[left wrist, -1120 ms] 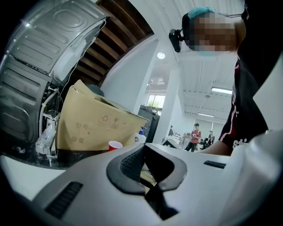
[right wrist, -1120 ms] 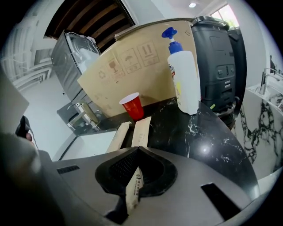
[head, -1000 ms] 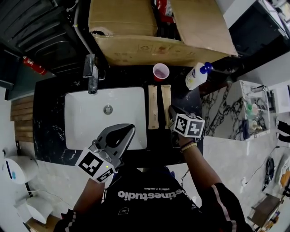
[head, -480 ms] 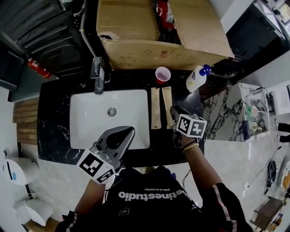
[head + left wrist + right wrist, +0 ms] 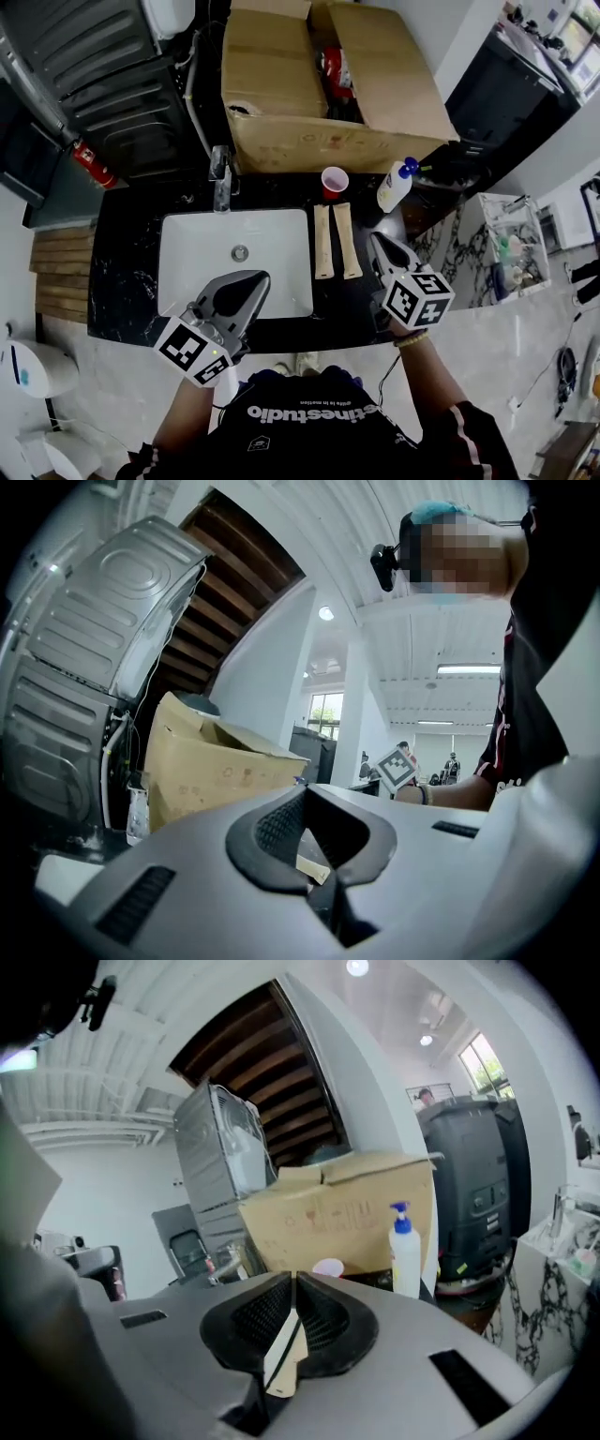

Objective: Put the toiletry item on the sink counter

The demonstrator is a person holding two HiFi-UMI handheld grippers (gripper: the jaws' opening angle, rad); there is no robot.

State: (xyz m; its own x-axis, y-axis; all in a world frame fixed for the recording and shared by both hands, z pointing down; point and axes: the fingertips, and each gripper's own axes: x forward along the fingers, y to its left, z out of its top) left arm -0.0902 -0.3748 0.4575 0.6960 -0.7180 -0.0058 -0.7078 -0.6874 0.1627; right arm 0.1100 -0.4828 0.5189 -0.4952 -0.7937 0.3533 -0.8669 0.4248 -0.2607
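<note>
Two long beige toiletry packets [image 5: 322, 242] [image 5: 348, 241] lie side by side on the black counter [image 5: 122, 272], just right of the white sink [image 5: 187, 281]. My right gripper [image 5: 377, 240] hovers a little right of them, shut and holding nothing. In the right gripper view, the right gripper [image 5: 293, 1277] shows a strip of beige packet [image 5: 281, 1354] through the hollow behind its tips. My left gripper [image 5: 253, 279] is shut and hangs over the sink's front right corner. In the left gripper view, the left gripper [image 5: 305, 789] points toward the cardboard box.
A pink cup [image 5: 334, 181] and a white pump bottle with a blue top [image 5: 394, 187] stand behind the packets. An open cardboard box [image 5: 309, 94] fills the back of the counter. The faucet [image 5: 221, 178] rises behind the basin. A marble-patterned side unit [image 5: 469, 253] adjoins on the right.
My right gripper has drawn back from the right packet, to the right and toward me. The head view has shifted. The left gripper has hardly moved.
</note>
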